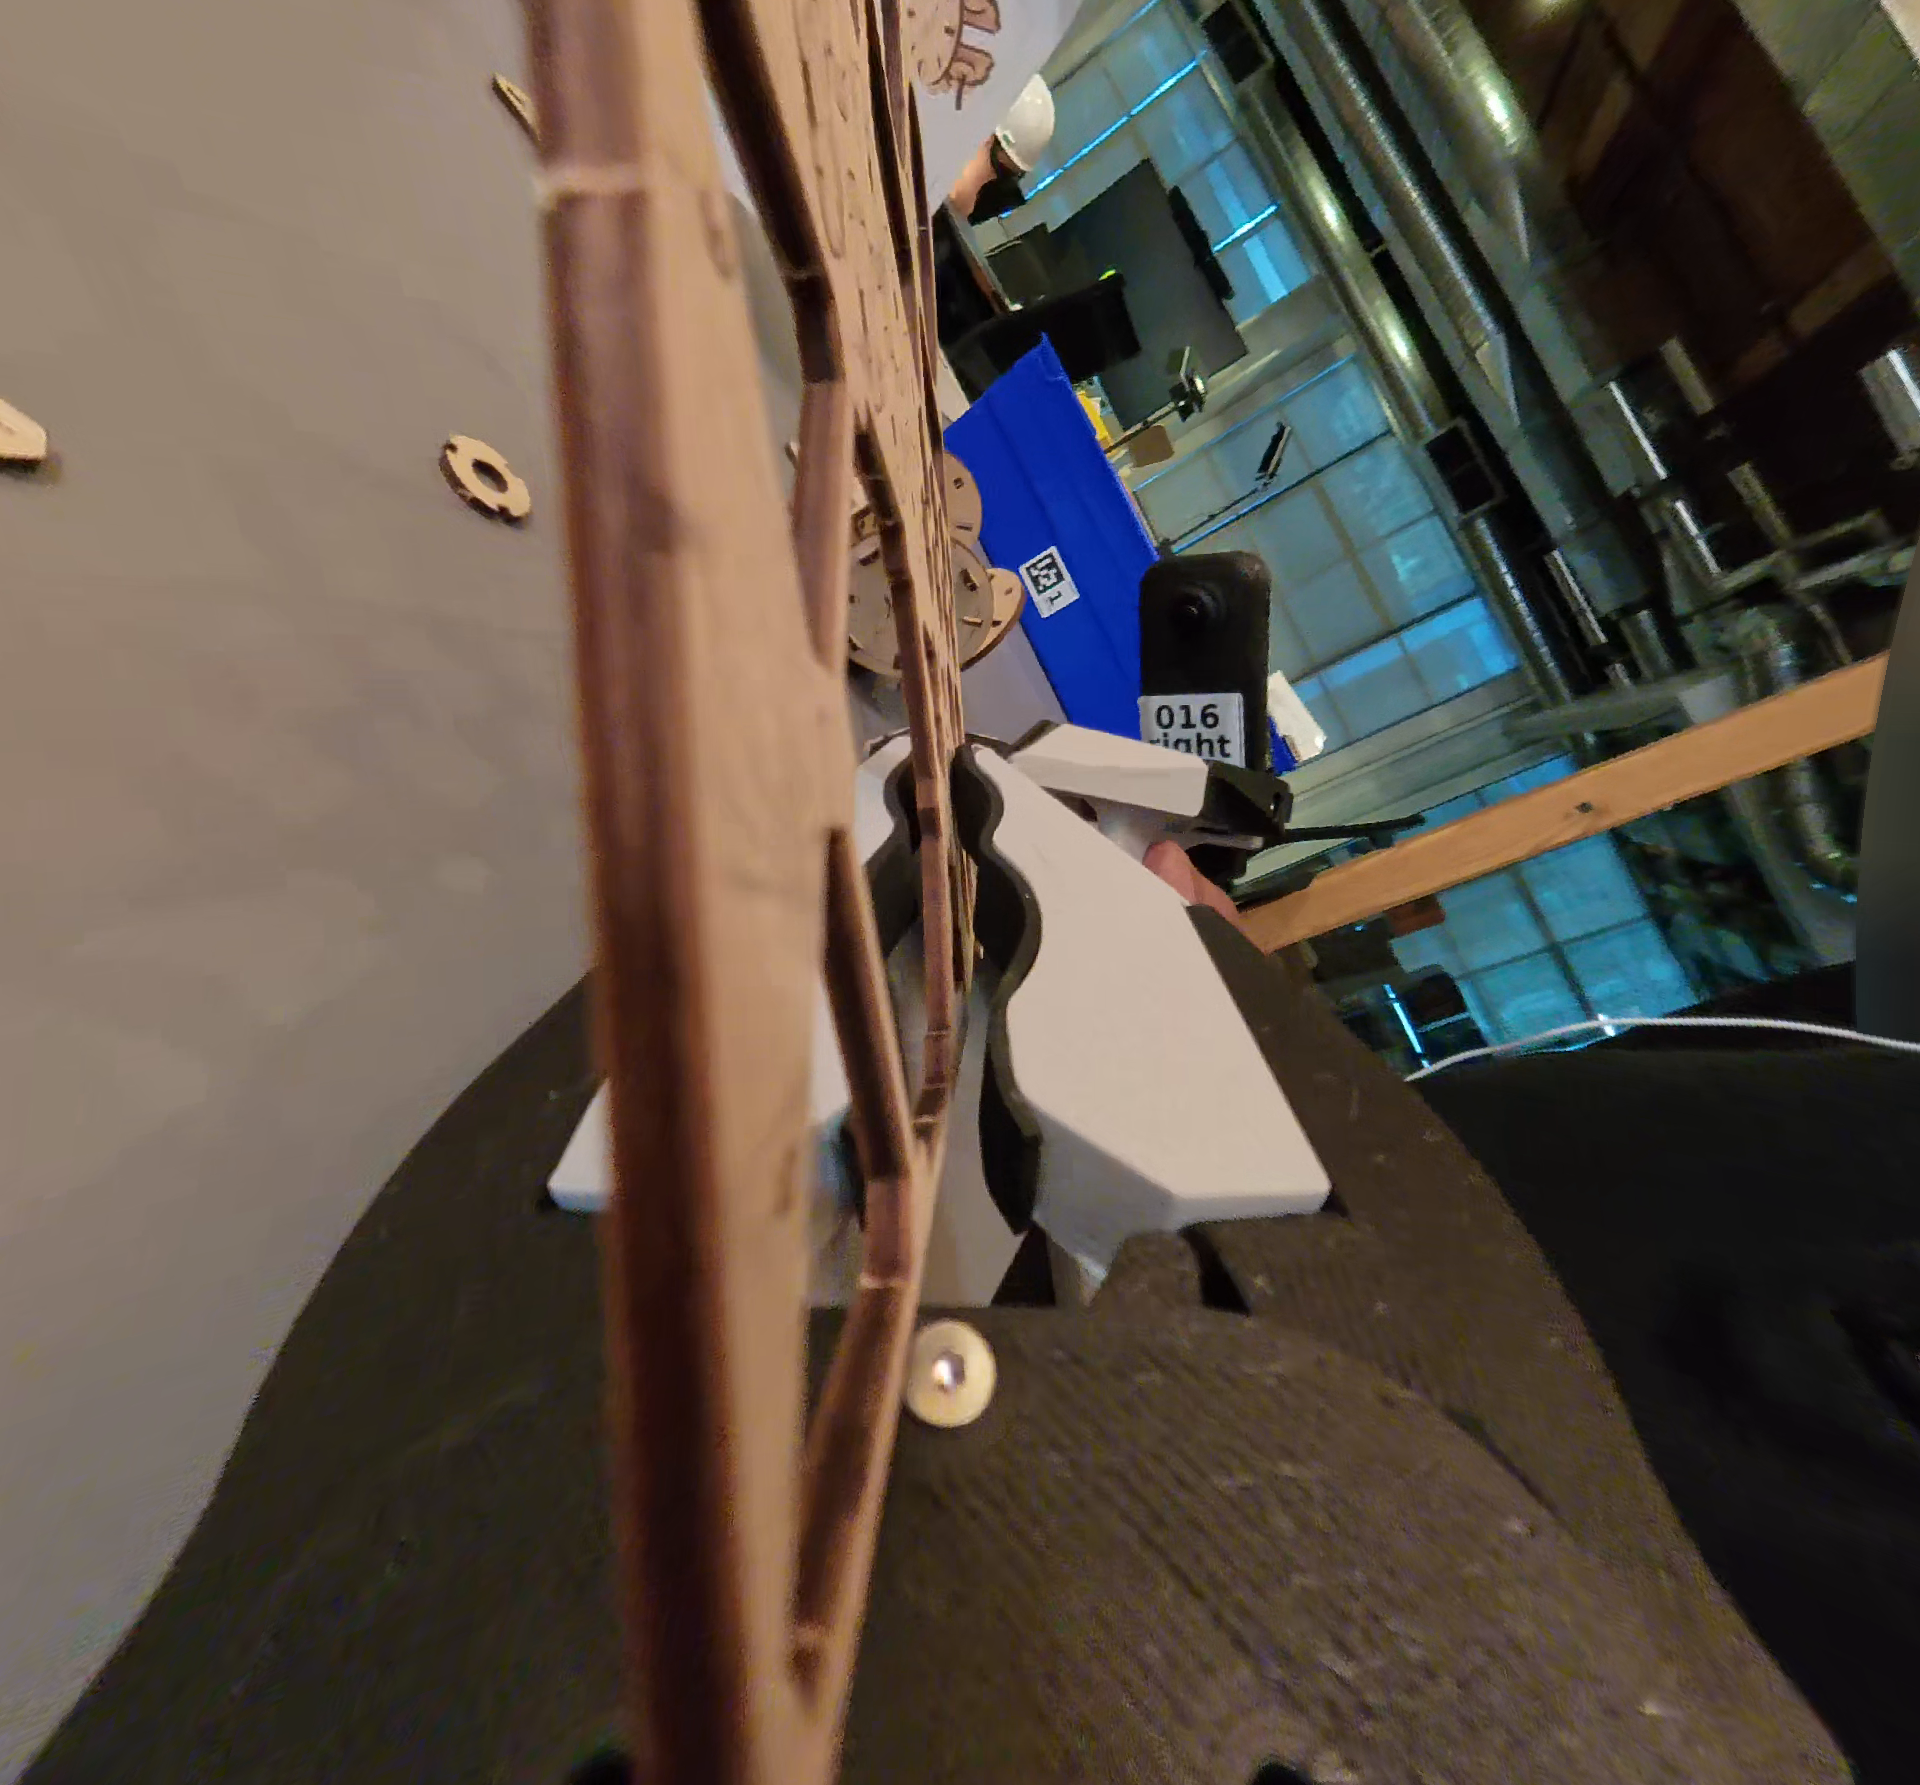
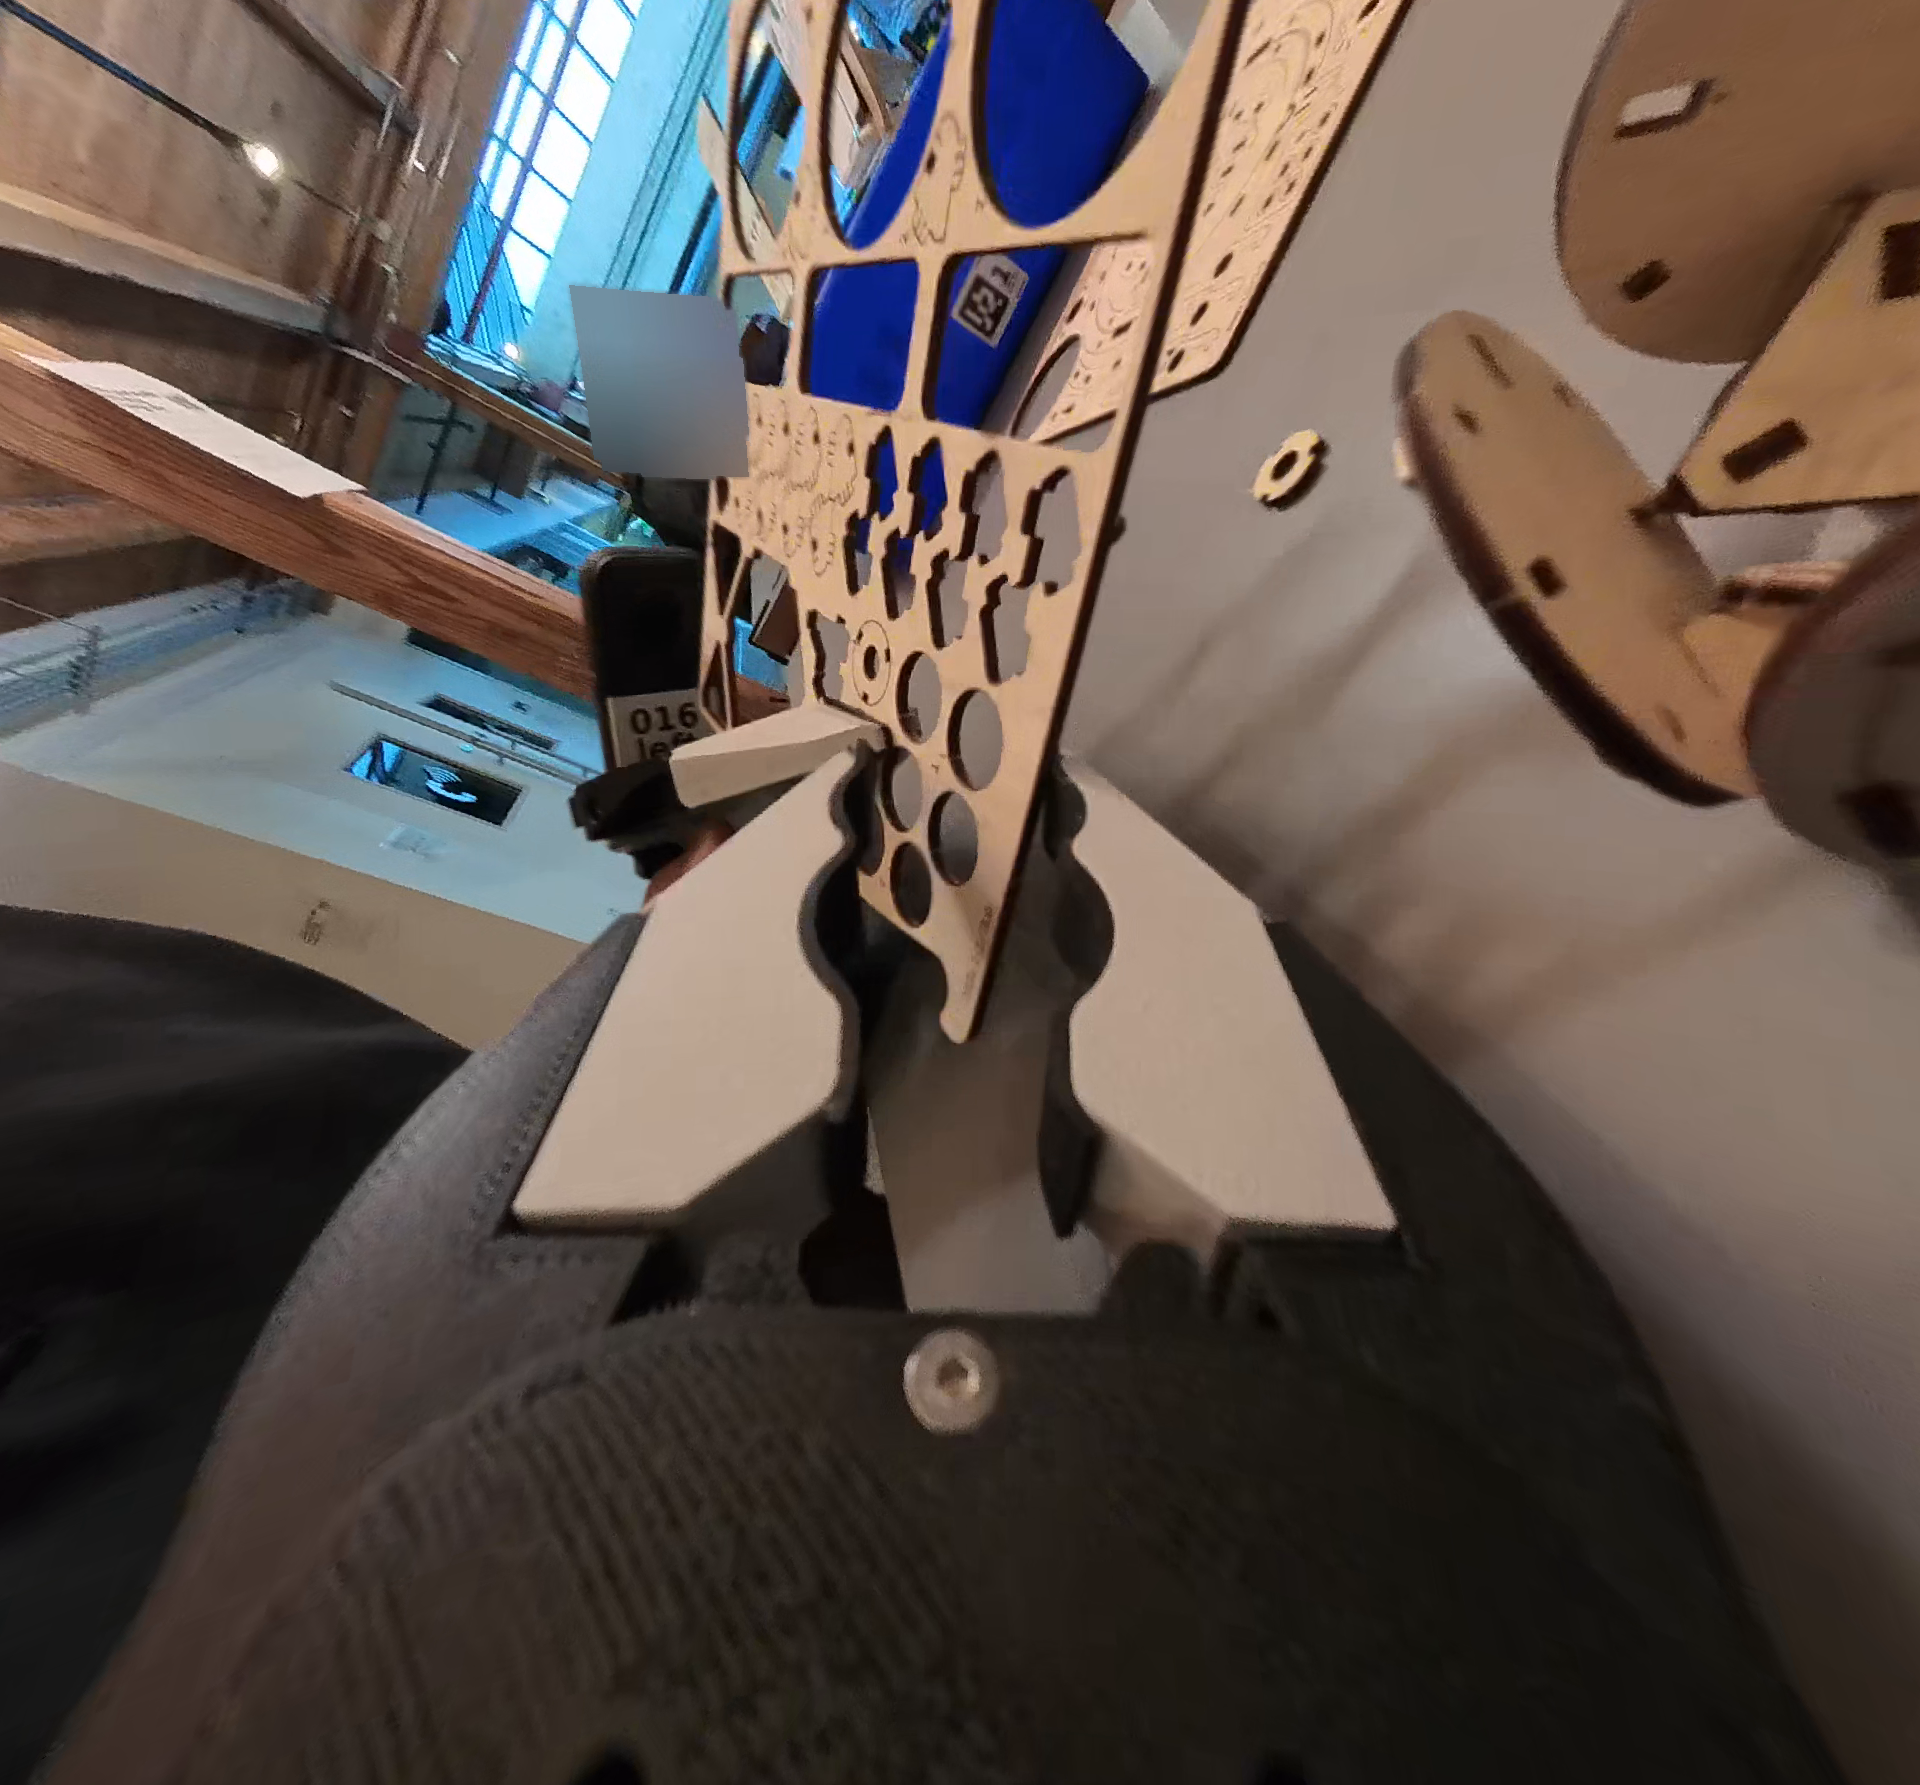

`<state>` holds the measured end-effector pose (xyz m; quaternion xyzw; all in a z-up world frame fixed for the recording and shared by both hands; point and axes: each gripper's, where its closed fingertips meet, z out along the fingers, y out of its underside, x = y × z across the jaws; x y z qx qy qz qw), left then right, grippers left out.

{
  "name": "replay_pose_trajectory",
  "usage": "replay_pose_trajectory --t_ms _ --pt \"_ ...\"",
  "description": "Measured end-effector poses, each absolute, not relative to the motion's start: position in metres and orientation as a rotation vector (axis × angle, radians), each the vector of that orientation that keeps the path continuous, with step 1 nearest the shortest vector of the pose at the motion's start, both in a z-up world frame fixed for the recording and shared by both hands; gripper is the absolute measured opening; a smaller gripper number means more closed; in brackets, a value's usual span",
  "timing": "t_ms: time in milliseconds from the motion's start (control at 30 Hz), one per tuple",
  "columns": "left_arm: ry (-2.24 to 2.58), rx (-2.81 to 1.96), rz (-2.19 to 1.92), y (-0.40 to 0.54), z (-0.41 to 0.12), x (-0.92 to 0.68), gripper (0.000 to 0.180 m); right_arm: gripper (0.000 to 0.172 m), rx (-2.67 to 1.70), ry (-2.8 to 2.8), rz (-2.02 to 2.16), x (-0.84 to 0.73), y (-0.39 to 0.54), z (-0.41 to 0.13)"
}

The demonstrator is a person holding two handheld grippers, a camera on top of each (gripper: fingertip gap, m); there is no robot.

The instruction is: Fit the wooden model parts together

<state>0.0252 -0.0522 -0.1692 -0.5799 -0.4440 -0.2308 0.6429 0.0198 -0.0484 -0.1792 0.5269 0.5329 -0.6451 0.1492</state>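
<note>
The black body of the left gripper point(image 1: 940, 862) fills the bottom of its view, and right in front of it stands a thin wooden sheet point(image 1: 717, 800), seen edge-on. The left gripper's dark pads point(image 1: 992, 831) are squeezed tight on the sheet. The sheet is held up in the air beside the grey table point(image 1: 260, 592).

In the right wrist view the same wooden sheet point(image 2: 1039, 530) shows its flat face, full of round and odd-shaped holes. A corner of it pokes between the fingers of the right gripper point(image 2: 961, 862). Those fingers are spread wide and do not press on it.

The sheet looks light and stiff, but it is thin and could snap where the holes are close together. The solid outer rim looks like the safest place to hold.

A small wooden ring point(image 2: 1286, 468) lies on the table. A wooden model with round discs point(image 2: 1558, 592) stands near it.
</note>
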Motion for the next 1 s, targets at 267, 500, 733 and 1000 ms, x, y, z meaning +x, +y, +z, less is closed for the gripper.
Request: replay_pose_trajectory --t_ms 267,500,733,1000 --pt "-1.004 -1.263 -0.599 -0.054 -0.165 0.031 0.004 0.022 1.463 1.520 -1.895 0.026 -0.048 -0.172" --pt "-0.936 -1.293 -0.656 -0.049 -0.161 0.045 0.014 0.010 1.373 1.493 -1.945 0.032 -0.049 -0.160" --pt "-0.878 -1.145 -0.803 -0.062 -0.144 0.046 0.045 0.001 1.246 1.411 -1.972 0.042 -0.054 -0.147" --pt "-0.843 -1.095 -0.876 -0.069 -0.138 0.050 0.050 0.004 1.080 1.170 -2.111 0.043 -0.047 -0.117"
